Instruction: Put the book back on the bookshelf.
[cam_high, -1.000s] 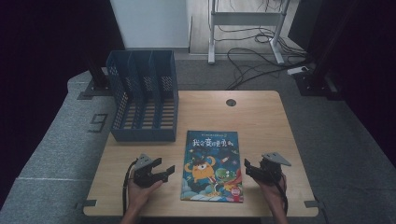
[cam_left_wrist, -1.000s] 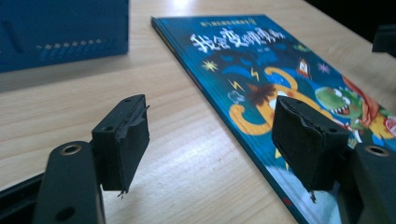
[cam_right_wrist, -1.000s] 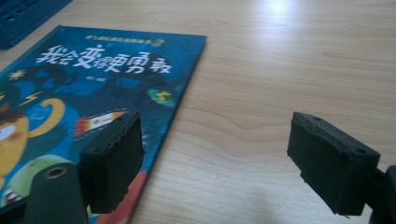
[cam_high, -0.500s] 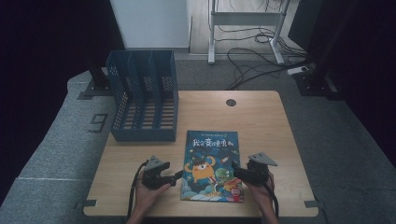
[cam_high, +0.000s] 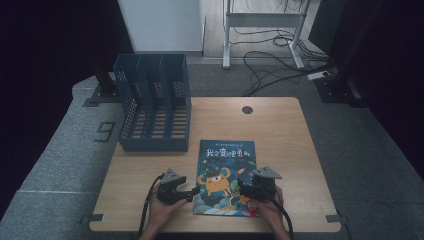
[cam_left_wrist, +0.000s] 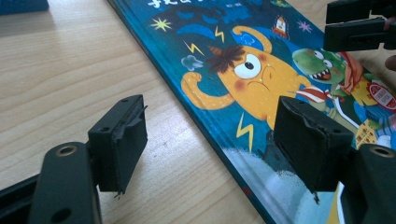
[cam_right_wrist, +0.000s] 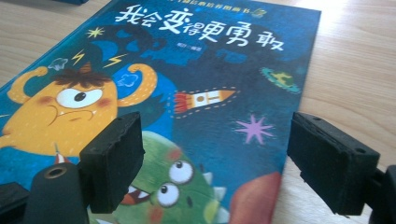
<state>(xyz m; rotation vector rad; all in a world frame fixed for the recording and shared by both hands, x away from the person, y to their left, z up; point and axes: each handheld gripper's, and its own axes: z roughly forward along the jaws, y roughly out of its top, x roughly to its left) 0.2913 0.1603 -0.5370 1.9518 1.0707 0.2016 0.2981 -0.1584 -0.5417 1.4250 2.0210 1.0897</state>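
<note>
A blue picture book (cam_high: 226, 176) with an orange one-eyed monster on its cover lies flat on the wooden table (cam_high: 290, 130), near the front edge. My left gripper (cam_high: 192, 195) is open low at the book's left edge (cam_left_wrist: 205, 121), one jaw over bare wood, the other over the cover. My right gripper (cam_high: 241, 186) is open above the book's right half (cam_right_wrist: 201, 93), its jaws astride the right edge. The right gripper's jaws (cam_left_wrist: 357, 28) also appear at the top right of the left gripper view. Nothing is held.
A blue mesh file rack (cam_high: 152, 102) with three slots stands at the table's back left. A round cable hole (cam_high: 247, 109) sits in the table behind the book. Cables and a metal stand (cam_high: 260, 30) lie on the floor beyond.
Both grippers have moved inward toward the book, the left one to its left edge and the right one over its right side. The book has not moved.
</note>
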